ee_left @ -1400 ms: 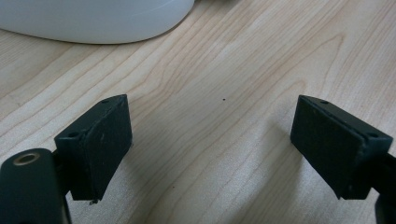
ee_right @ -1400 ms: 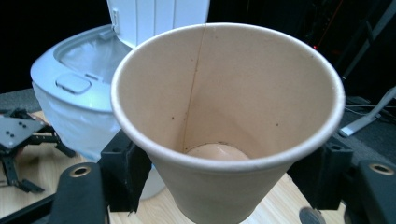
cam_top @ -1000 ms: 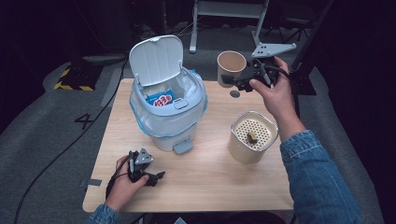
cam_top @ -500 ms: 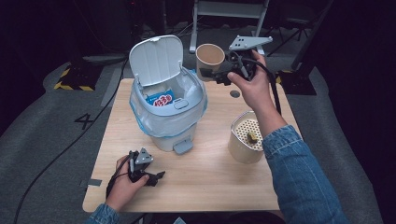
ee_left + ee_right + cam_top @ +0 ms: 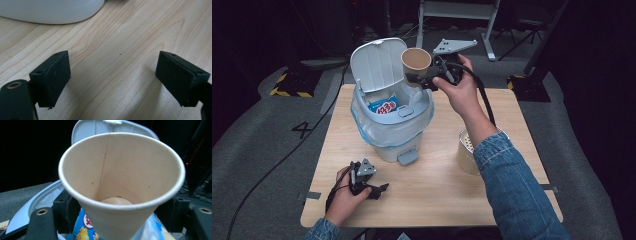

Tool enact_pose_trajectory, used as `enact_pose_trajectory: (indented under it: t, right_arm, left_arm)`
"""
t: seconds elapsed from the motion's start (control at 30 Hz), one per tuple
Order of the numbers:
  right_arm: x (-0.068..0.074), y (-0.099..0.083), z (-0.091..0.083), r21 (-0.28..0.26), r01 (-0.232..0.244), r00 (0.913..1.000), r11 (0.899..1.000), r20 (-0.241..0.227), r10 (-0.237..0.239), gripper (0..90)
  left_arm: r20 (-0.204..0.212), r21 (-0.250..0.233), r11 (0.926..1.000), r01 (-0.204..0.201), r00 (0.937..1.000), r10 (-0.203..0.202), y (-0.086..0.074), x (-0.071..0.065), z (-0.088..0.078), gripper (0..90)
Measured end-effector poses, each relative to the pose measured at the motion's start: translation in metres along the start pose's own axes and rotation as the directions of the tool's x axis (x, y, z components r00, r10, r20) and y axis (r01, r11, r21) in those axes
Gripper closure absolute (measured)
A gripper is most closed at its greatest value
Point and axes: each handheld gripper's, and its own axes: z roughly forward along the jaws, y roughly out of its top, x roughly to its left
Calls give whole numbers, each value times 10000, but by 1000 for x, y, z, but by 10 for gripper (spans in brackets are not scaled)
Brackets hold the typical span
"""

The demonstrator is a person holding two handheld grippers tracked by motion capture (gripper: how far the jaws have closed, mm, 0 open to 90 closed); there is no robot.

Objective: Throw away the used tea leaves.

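Gripping a brown paper cup (image 5: 416, 63) by its lower body, the right tool (image 5: 432, 77) holds it in the air at the back of the counter (image 5: 437, 185), tipped so that its open mouth faces the camera above. Its jaws press on the cup's two sides and have just been easing slightly wider, with the cup between them. In the right gripper view the cup (image 5: 122, 182) is seen from the rim down to its pale bottom, with the raised lid (image 5: 110, 126) of the bin behind it and a blue snack packet (image 5: 83, 227) below.

From the high view the cup hangs above the right rim of the white pedal bin (image 5: 392, 127), whose lid (image 5: 374, 65) stands open and whose clear liner holds the blue packet (image 5: 383, 106). A cream perforated canister (image 5: 467, 150) stands on the counter to the right, partly behind the person's denim sleeve (image 5: 512, 190).

Near the front left edge, the left tool (image 5: 379, 190) rests low on the wood in the left hand (image 5: 344, 200). Its jaws stand wide apart over bare wood, holding nothing.
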Motion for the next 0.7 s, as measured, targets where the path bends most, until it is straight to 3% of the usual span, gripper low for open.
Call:
enact_pose_trajectory:
  t: [0.57,0.63,0.7]
  right_arm:
    - [13,-8,37,1175,401,9987,9923,-351,-362,270]
    - [14,-10,41,1496,484,9986,9876,-279,-448,155]
    - [14,-11,43,1485,570,9984,9873,-130,-557,146]
  left_arm:
    - [0,-3,10000,5,10000,-5,0,0,0,131]
    - [1,-7,10000,8,10000,-8,0,0,0,131]
    - [0,-6,10000,7,10000,-7,0,0,0,131]
